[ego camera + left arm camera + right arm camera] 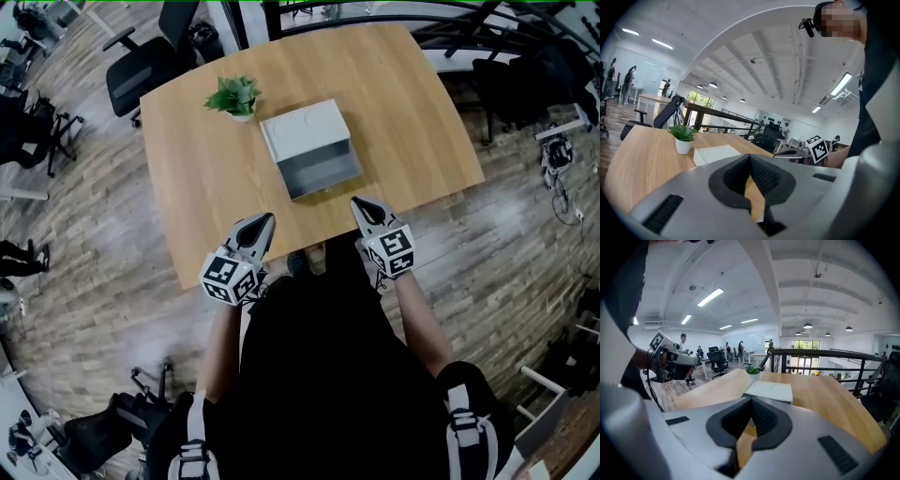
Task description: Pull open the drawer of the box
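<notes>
Box [305,134]: low rectangular unit, pale grey-white flat top, darker grey front panel [322,176] facing the person. The front reads flush with the body in the head view, so the drawer looks shut. Small pale tab at the panel's bottom edge, too small to say what it is. The box sits slightly skewed, not square to the table [394,112] edge, roughly mid-table.

Everything else, relative to the box:
- potted plant [234,97]: green leaves in a white pot, upright, just beside the box's far-left corner, a small gap between them
- left gripper [262,225]: on the near side of the box, off to its left, over the near table edge, well apart from the front panel. Jaws pressed together at the tips, nothing between them, only table wood visible through the gap lower down
- right gripper [364,208]: on the near side of the box, off to its right, near the front panel but not touching. Jaws also together at the tips, holding nothing
- black office chair [141,67]: beyond the box and to its left, on the floor off the table

Count: 1 box, 1 plant, 2 grippers, 1 table. Both grippers point toward the box, one on each side of its front panel
</notes>
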`<act>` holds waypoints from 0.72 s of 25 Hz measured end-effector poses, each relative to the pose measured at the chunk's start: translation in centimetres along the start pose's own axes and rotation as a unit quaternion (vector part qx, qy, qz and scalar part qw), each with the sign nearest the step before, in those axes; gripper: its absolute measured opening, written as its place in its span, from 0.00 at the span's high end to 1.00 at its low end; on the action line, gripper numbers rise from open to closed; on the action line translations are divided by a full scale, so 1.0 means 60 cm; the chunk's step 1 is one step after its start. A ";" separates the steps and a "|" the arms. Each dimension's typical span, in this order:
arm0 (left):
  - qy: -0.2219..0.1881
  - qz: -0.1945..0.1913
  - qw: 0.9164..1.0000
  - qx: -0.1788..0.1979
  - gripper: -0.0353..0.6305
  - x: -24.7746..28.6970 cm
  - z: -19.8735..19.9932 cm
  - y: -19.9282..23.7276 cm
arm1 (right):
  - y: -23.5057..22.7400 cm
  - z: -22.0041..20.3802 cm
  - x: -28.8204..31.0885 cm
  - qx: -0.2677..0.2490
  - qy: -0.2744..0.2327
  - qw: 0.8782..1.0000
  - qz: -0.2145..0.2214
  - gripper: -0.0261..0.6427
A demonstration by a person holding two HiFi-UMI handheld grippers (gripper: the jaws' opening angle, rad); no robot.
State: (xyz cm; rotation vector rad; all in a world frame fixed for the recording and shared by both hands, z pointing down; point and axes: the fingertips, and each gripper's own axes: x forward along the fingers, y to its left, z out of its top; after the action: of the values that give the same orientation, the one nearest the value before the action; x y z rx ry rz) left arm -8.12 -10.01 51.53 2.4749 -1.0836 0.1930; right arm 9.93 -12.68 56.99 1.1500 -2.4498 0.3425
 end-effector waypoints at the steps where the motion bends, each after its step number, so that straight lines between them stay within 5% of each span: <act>1: 0.001 -0.003 1.000 0.001 0.91 0.002 0.000 -0.004 | 0.004 0.004 -0.004 -0.004 -0.002 1.000 0.003 0.92; 18: 0.007 -0.025 1.000 0.014 0.91 0.026 -0.004 -0.036 | 0.040 0.011 -0.023 -0.018 -0.015 1.000 0.017 0.92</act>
State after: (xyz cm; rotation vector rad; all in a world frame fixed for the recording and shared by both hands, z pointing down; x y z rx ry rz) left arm -5.45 -9.65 51.50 2.5193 -1.0192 0.2123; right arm 8.70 -10.47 55.64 1.1084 -2.4929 0.2918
